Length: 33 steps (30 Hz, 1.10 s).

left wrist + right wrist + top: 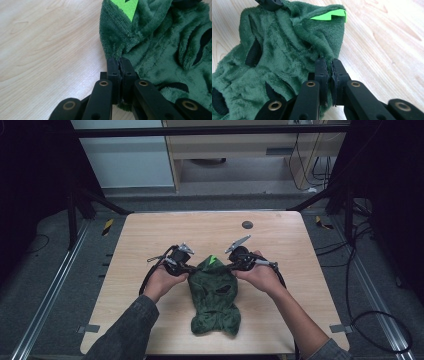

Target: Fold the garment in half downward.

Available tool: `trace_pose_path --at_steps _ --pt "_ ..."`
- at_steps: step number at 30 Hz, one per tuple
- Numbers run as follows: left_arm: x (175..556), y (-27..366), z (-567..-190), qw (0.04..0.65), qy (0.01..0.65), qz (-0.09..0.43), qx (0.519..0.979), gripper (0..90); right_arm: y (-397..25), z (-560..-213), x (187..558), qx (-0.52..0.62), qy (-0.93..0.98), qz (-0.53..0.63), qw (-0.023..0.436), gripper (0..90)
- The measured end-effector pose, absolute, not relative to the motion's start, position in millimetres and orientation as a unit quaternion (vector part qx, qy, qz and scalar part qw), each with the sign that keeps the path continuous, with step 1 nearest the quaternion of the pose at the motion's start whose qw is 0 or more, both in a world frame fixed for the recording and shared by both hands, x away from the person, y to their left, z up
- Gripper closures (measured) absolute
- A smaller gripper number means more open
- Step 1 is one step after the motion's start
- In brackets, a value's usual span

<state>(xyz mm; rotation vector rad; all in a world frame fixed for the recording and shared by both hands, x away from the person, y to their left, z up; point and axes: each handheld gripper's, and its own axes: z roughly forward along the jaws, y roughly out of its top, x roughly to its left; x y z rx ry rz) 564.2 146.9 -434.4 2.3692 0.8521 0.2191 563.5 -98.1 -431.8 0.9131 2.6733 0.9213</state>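
A dark green plush garment (pixel 215 295) with a bright green spike (pixel 212 259) and black-edged openings lies on the wooden table (pixel 150 235). My left gripper (pixel 192 269) is shut on the garment's left upper edge (pixel 117 53). At the opposite upper edge (pixel 325 53) my right gripper (pixel 231 267) is likewise shut on the fleece. In the left gripper view the jaws (pixel 119 61) pinch a fold of plush. The right gripper view has the jaws (pixel 328 62) closed on a ridge of fabric below the green spike (pixel 329 15).
A small dark round disc (pixel 247 225) is set in the table near its far edge. Bare wood surrounds the garment on all sides. Cables trail off the table's right side onto the floor (pixel 370 320).
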Motion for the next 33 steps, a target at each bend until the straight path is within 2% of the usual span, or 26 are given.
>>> trace_pose_path --at_steps 15,33 --pt "571.1 147.0 -408.0 0.309 0.312 0.105 0.892 87.9 -99.9 -413.0 570.4 0.302 0.891 0.323 0.106 85.1" --pt "572.6 150.4 -395.5 0.317 0.313 0.111 0.888 87.9 -100.2 -406.0 571.5 0.294 0.887 0.34 0.106 85.0"
